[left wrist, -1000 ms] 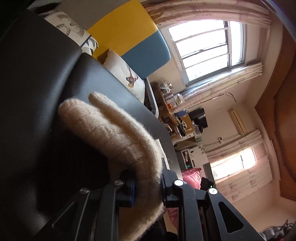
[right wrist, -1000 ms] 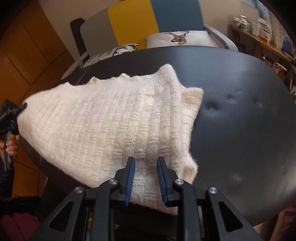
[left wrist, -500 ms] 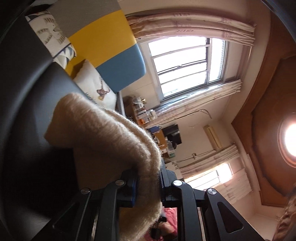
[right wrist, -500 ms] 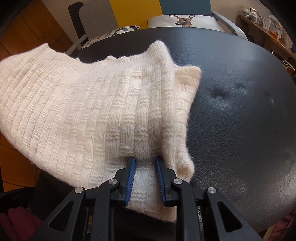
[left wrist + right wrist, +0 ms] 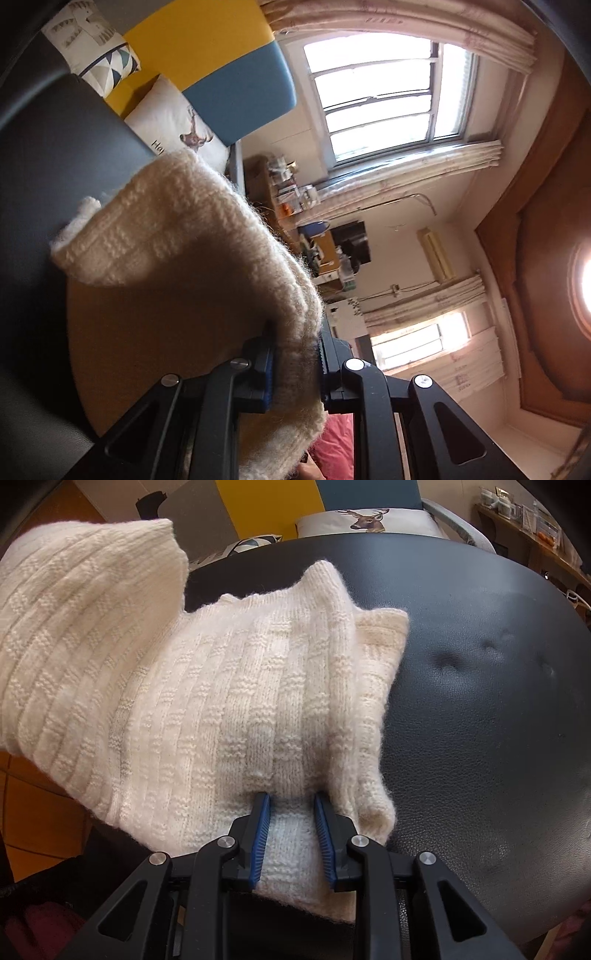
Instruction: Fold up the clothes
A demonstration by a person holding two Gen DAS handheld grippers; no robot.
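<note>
Through the left wrist view, the left claw [image 5: 295, 363] is clamped on a thick edge of the cream knitted sweater [image 5: 177, 236]. This raised cloth covers much of the picture, so the black padded surface [image 5: 55, 155] under it shows only at the left, and the lower end of the cloth is cut off by the frame. Behind are a deer cushion [image 5: 177, 129] and a bright window [image 5: 384, 99].

From the right wrist view, the right claw [image 5: 291, 814] has its tips pressed down into the sweater [image 5: 221, 701] on the black padded surface [image 5: 480, 720]; its jaws have just been opening a little, with cloth between them, and the blue pads do not squeeze it. At the left a lifted part of the sweater runs out of the frame, so what holds it is not seen here.
</note>
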